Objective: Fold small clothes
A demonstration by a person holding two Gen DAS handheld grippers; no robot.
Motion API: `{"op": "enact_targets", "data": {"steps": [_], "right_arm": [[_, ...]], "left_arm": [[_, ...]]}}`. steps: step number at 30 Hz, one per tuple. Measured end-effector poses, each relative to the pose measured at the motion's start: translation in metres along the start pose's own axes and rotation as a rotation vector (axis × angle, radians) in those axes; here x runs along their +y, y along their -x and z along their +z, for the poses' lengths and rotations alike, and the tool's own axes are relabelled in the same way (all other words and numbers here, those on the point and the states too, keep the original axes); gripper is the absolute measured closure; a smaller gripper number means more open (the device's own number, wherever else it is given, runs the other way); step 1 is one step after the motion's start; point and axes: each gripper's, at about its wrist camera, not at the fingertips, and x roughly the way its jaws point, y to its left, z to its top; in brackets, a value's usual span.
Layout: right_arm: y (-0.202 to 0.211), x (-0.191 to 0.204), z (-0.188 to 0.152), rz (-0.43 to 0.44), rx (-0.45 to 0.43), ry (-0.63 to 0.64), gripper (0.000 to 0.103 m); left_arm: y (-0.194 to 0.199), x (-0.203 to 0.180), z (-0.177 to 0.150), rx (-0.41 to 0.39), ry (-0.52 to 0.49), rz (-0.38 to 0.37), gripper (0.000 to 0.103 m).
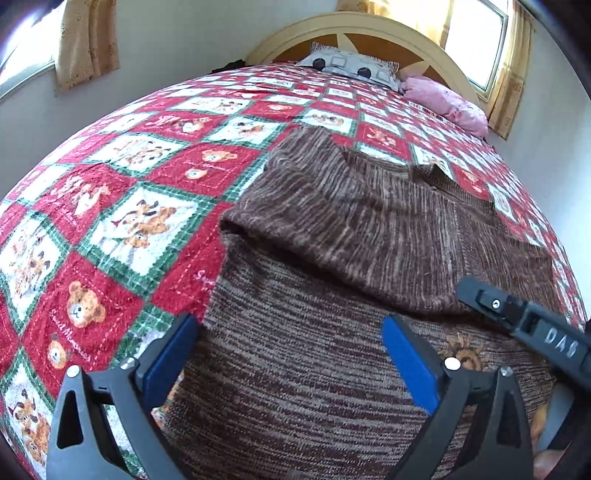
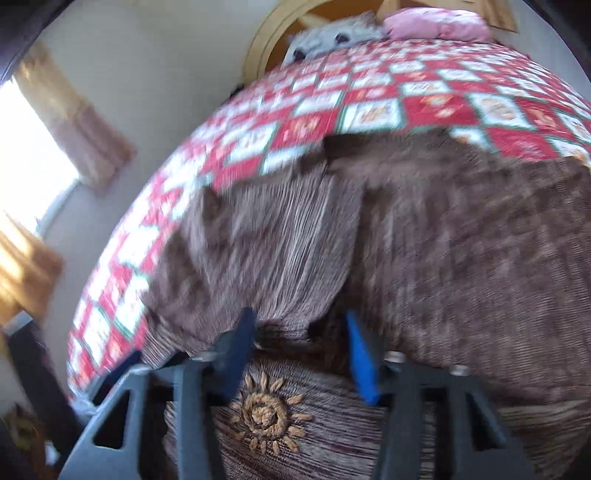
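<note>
A brown striped knit sweater (image 1: 332, 240) lies on the bed, its upper part folded down over the body. My left gripper (image 1: 290, 325) stands wide open over the lower body of the sweater, with nothing pinched. One finger of my right gripper (image 1: 495, 306) reaches in from the right. In the blurred right wrist view the sweater (image 2: 461, 240) fills the frame, with an embroidered sun (image 2: 266, 413) near the camera. My right gripper (image 2: 299, 321) stands partly open, a fold of the sleeve edge lying between its fingers and a dark gap showing beside the right pad.
A red, green and white teddy-bear quilt (image 1: 129, 221) covers the bed. A grey pillow (image 1: 351, 66) and a pink pillow (image 1: 447, 99) lie by the cream headboard (image 1: 369, 26). Curtained windows flank the bed. The bed's left edge drops to the wall.
</note>
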Motion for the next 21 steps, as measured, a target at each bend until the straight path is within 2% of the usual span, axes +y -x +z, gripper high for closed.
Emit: {"op": "enact_targets", "data": {"steps": [3,5,6,8,11,13,16,18,21], "right_arm": [[0.001,0.010,-0.003,-0.056,-0.010,0.070,0.077],[0.008,0.011,-0.001,-0.066,-0.028,0.100,0.094],[0.012,0.010,0.000,-0.077,-0.041,0.113,0.096],[0.021,0.004,0.002,-0.095,-0.061,0.121,0.096],[0.023,-0.006,0.002,-0.174,-0.077,0.142,0.096],[0.014,-0.015,-0.004,-0.145,-0.043,0.130,0.096],[0.014,-0.024,-0.006,-0.100,-0.051,0.087,0.094],[0.013,-0.028,-0.005,-0.080,-0.044,0.066,0.089],[0.026,-0.041,-0.003,-0.022,-0.054,-0.029,0.085]], "left_arm": [[0.001,0.001,0.000,-0.003,0.009,-0.010,0.001],[-0.002,0.004,0.003,-0.006,0.023,-0.026,0.001],[-0.002,0.005,0.003,-0.008,0.030,-0.033,0.001],[-0.001,0.008,0.003,-0.014,0.045,-0.047,0.001],[0.002,0.014,0.002,-0.025,0.083,-0.052,0.001],[0.003,0.017,0.002,-0.029,0.104,-0.061,0.001],[0.003,0.019,0.002,-0.031,0.118,-0.058,0.001],[0.002,0.017,0.002,-0.027,0.110,-0.050,0.001],[0.006,0.014,0.003,-0.020,0.076,-0.039,0.001]]}}
